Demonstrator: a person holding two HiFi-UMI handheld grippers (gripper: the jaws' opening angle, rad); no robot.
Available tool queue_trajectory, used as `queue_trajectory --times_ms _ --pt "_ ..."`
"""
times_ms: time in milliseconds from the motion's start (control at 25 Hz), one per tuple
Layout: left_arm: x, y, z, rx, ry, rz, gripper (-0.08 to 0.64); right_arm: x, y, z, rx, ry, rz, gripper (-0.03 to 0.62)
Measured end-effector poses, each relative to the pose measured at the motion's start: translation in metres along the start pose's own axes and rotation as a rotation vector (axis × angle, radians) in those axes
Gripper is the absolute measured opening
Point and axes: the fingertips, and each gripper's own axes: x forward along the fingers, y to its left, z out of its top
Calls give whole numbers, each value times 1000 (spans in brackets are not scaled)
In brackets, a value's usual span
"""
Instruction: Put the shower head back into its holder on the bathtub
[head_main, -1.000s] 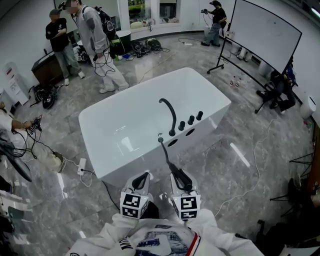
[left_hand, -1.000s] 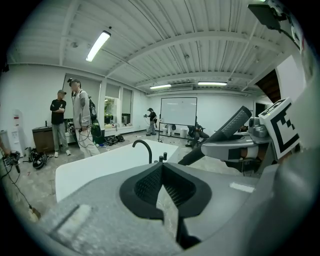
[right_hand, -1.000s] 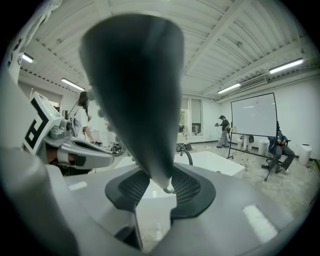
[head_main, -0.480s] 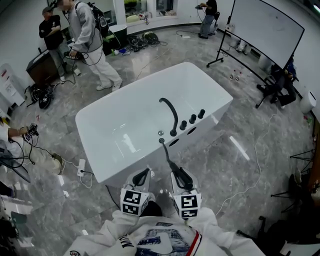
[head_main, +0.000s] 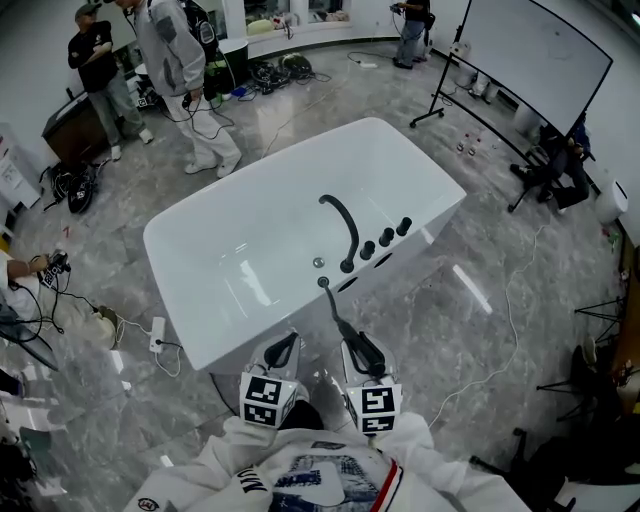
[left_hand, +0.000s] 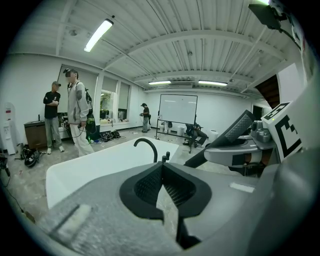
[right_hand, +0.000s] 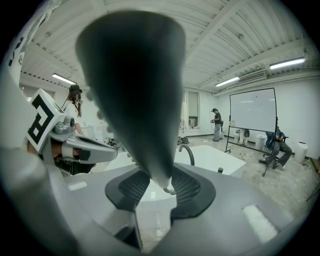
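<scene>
Bathtub (head_main: 240, 340) looms nearer (wider in head view); right gripper (head_main: 360, 350) clamps shower head (head_main: 333, 310); left gripper (head_main: 283, 352) closed, empty.

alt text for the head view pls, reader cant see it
Seen from above, a person's right hand-held gripper holds a dark shower head, its tip pointing at the near rim of a white bathtub with a black faucet and three knobs. The left hand-held gripper sits beside it, shut and empty. Other people stand on the grey floor beyond.

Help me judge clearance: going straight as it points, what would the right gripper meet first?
Probably the bathtub rim by the taps; the shower head in the right gripper would touch first.
</scene>
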Motion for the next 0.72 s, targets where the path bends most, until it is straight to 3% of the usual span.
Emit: queue_trajectory --times_ms 400,720 --pt "19 39 9 -9 4 -35 2 37 4 4 6 50 -38 137" --pt "24 60 10 29 -20 -94 0 63 14 9 17 66 -72 137"
